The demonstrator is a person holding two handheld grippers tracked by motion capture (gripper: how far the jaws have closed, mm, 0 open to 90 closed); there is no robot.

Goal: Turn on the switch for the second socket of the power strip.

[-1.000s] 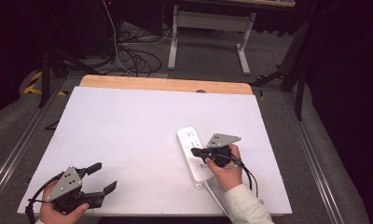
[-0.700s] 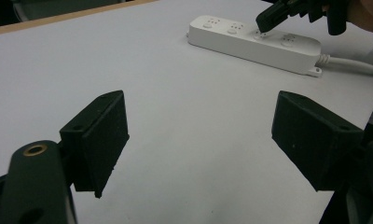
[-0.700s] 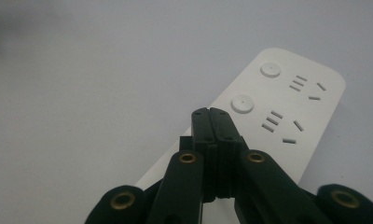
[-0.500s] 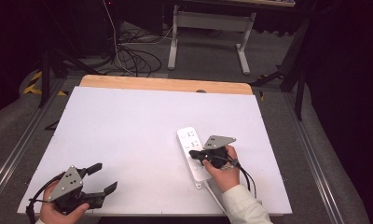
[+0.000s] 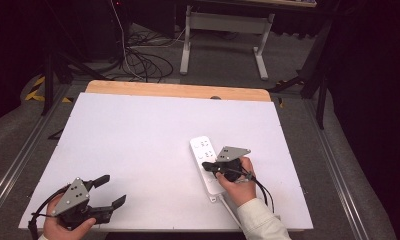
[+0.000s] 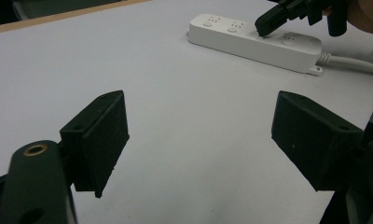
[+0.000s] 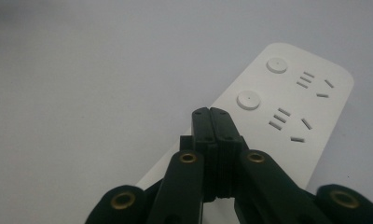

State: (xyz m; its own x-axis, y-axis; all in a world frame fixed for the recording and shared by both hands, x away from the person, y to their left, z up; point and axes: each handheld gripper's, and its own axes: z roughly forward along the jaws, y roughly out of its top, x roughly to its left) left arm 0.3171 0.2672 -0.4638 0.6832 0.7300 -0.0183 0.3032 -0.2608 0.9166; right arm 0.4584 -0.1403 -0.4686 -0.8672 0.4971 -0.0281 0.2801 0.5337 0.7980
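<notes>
- The high view looks forward and down from above the near edge of the white tabletop (image 5: 153, 145), taking in all of it and the floor beyond.
- The left gripper view sits low, facing across the tabletop toward the power strip (image 6: 254, 39), well apart.
- The right gripper view hangs close over the same power strip, which all 3 views share.

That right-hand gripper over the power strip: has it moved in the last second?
Yes, slightly: the right gripper has slid toward the person along the stationary power strip.
</notes>
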